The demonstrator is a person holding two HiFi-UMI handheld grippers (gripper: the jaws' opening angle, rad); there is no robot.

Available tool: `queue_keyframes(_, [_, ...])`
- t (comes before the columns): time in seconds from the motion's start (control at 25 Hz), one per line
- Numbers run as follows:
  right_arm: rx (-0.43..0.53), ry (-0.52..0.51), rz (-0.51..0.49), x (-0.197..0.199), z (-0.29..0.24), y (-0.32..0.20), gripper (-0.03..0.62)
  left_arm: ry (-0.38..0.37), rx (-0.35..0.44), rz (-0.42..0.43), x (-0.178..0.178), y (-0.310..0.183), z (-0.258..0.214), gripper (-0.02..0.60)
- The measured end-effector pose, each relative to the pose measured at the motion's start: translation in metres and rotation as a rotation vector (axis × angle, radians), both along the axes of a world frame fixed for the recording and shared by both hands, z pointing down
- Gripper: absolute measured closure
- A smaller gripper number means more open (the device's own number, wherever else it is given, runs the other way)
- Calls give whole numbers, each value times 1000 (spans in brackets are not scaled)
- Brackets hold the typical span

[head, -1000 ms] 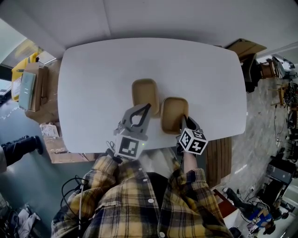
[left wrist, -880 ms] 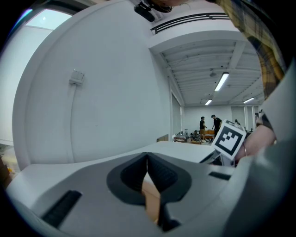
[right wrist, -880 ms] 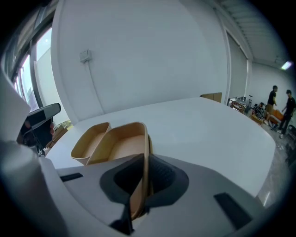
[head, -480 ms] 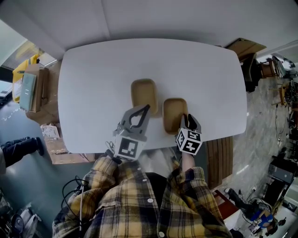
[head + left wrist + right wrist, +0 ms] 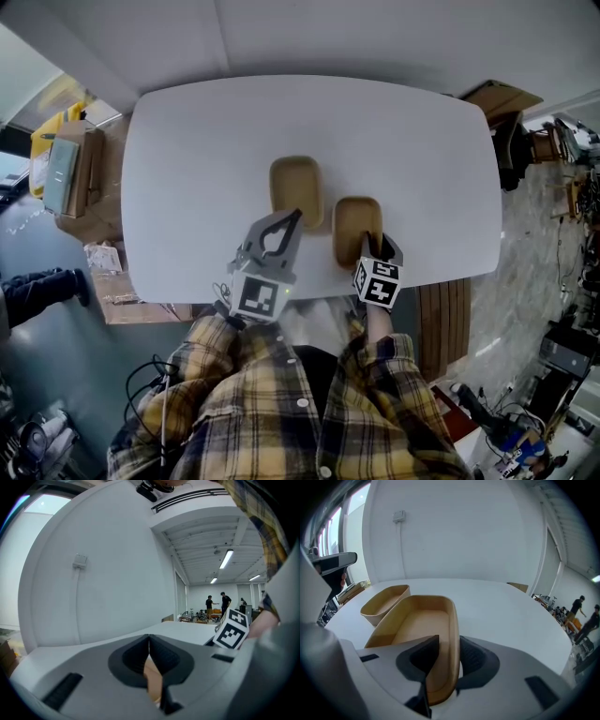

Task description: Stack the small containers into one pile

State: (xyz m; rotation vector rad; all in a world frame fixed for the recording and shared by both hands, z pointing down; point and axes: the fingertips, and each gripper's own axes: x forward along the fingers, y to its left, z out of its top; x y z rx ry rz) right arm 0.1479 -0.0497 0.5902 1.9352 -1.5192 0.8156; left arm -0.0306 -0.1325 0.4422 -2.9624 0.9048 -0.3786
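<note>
At the table's (image 5: 187, 169) near edge, both arms reach forward in plaid sleeves. Left tongs (image 5: 295, 217): pressed together, empty, tip by the far container's (image 5: 295, 183) near end. Right tongs (image 5: 449, 641): opening, astride the near container's (image 5: 356, 220) rim. Both containers are empty and sit unstacked, side by side. Cardboard boxes (image 5: 70, 173) stand on the floor to the left.

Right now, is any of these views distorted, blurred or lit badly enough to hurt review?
Head view: strong fisheye bows the white table edges; light is even, with no hard shadows. Left gripper view: dark round vignette, and the ceiling strip lights glare mildly. Right gripper view: same vignette, near container sharp, window at left bright.
</note>
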Motion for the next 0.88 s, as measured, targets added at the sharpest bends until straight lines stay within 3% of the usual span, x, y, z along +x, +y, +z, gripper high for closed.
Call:
queue_keyframes(0.24, [27, -36, 15, 9, -10, -1, 439, 4, 8, -11, -1, -1, -4, 563])
queue_keyframes(0.44, [107, -39, -31, 17, -47, -21, 428, 32, 7, -54, -11, -7, -11, 563])
queue_keyframes(0.68, [193, -69, -234, -7, -113, -68, 428, 37, 29, -106, -30, -14, -15, 563])
queue_keyframes(0.88, [187, -92, -414, -55, -134, -113, 428, 55, 18, -168, -51, -20, -15, 563])
